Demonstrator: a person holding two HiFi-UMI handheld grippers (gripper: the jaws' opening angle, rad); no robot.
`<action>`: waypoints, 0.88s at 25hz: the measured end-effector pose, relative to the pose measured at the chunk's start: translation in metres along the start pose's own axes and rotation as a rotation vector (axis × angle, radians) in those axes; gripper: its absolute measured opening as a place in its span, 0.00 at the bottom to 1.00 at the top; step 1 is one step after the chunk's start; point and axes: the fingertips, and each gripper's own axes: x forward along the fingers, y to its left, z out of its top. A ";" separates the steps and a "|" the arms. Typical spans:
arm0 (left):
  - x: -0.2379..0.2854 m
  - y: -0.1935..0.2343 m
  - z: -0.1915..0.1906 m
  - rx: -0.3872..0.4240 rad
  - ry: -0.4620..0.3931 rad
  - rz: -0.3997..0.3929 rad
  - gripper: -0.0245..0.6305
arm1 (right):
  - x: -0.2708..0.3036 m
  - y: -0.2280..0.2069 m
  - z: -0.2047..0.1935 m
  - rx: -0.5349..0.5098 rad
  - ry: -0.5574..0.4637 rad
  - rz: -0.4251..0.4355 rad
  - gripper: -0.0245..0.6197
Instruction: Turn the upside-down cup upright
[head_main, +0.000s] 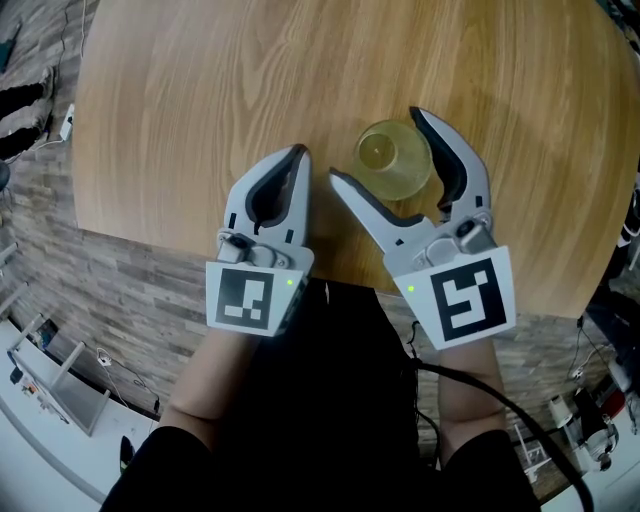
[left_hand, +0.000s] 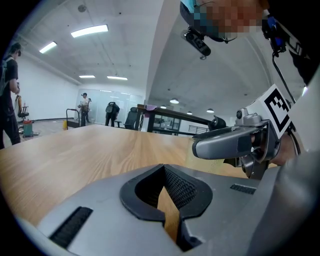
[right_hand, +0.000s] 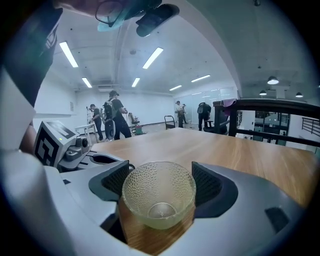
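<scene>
A small yellowish dimpled glass cup (head_main: 395, 162) stands on the wooden table (head_main: 200, 90) with its mouth up; its base shows through the glass. My right gripper (head_main: 374, 145) is open, its two fingers spread wide around the cup without pressing it. In the right gripper view the cup (right_hand: 159, 195) sits between the two black pads (right_hand: 114, 182), a little apart from them. My left gripper (head_main: 298, 152) lies shut and empty on the table to the left of the cup. In the left gripper view its jaws (left_hand: 167, 200) are closed, and the right gripper's finger (left_hand: 225, 144) crosses at the right.
The round table's near edge (head_main: 200, 250) runs just under both grippers, with a stone-pattern floor below it. Several people stand far off in the hall beyond the table (right_hand: 112, 120). A black cable (head_main: 500, 400) trails from the right gripper.
</scene>
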 end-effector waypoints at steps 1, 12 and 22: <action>0.000 0.000 0.001 -0.001 -0.003 -0.003 0.05 | 0.000 0.000 0.001 -0.002 -0.002 -0.003 0.63; 0.023 -0.060 0.012 0.198 -0.032 -0.344 0.49 | -0.031 -0.034 0.066 0.205 -0.212 0.031 0.63; 0.049 -0.094 0.039 0.323 -0.159 -0.446 0.51 | -0.040 -0.033 0.072 0.280 -0.228 0.120 0.63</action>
